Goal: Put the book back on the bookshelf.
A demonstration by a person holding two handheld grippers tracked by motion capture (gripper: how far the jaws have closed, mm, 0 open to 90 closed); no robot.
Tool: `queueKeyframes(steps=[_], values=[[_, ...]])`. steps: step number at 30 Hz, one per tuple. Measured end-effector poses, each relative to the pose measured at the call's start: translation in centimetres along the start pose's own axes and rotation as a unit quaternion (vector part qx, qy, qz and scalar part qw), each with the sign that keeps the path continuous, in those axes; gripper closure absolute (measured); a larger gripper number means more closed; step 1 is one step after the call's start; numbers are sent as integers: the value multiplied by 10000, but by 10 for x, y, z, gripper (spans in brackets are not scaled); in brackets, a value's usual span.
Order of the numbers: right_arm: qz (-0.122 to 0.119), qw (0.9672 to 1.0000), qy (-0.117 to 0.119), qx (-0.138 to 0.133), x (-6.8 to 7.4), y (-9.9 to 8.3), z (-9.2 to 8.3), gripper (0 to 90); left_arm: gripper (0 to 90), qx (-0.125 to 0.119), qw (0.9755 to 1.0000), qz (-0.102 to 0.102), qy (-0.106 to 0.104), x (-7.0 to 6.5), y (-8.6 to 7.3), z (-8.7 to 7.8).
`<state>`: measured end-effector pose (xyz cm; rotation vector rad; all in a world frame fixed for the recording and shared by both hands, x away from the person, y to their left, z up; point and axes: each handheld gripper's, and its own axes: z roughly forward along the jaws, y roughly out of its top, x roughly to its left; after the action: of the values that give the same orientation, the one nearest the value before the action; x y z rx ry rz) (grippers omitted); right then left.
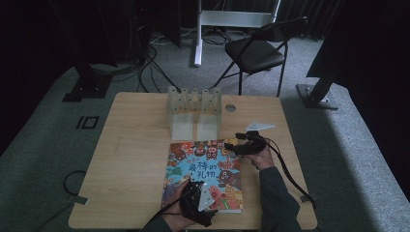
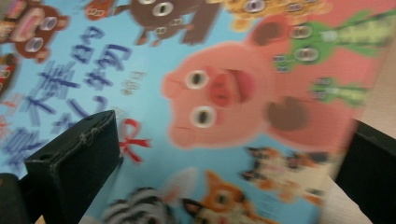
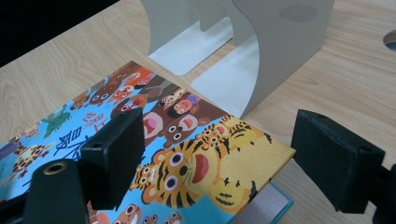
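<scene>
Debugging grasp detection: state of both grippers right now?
Left gripper: open, jaws wide over the picture book, gripping nothing.
Right gripper: open, above the book's tiger corner, holding nothing.

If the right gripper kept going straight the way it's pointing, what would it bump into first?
Probably the picture book: the right gripper tilts down over its tiger corner with jaws open. If it cleared that, the grey bookends come next; depth is hard to judge.
</scene>
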<state>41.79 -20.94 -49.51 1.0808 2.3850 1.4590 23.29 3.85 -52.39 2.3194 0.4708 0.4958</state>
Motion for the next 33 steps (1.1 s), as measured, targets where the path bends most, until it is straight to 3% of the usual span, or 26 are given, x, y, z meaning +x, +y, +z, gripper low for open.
queueKeyframes(steps=[3, 9, 15, 20, 27, 30, 33], values=[[-25, 10000, -19, -45, 1, 1, 0, 202, 0, -131, 9998, 98, 106, 0, 2, -6], [90, 9999, -10, 124, 2, 0, 3, 224, 1, -270, 9996, 46, 94, 4, 3, -15], [17, 9994, 199, 288, 12, 7, 2, 291, 1, -327, 9994, 62, 104, 5, 5, -19], [53, 9984, 501, 269, 16, 14, 3, 360, 1, -443, 9990, -50, 19, 9, 5, -23], [80, 9975, 683, 135, 20, 21, 1, 470, 3, -503, 9979, -366, -162, 14, 1, -26], [169, 9968, 784, -1, 20, 24, -1, 536, 11, -479, 9979, -413, -102, 15, -4, -28], [123, 9969, 781, -26, 21, 27, -1, 542, 11, -482, 9972, -552, -152, 17, -12, -33]])
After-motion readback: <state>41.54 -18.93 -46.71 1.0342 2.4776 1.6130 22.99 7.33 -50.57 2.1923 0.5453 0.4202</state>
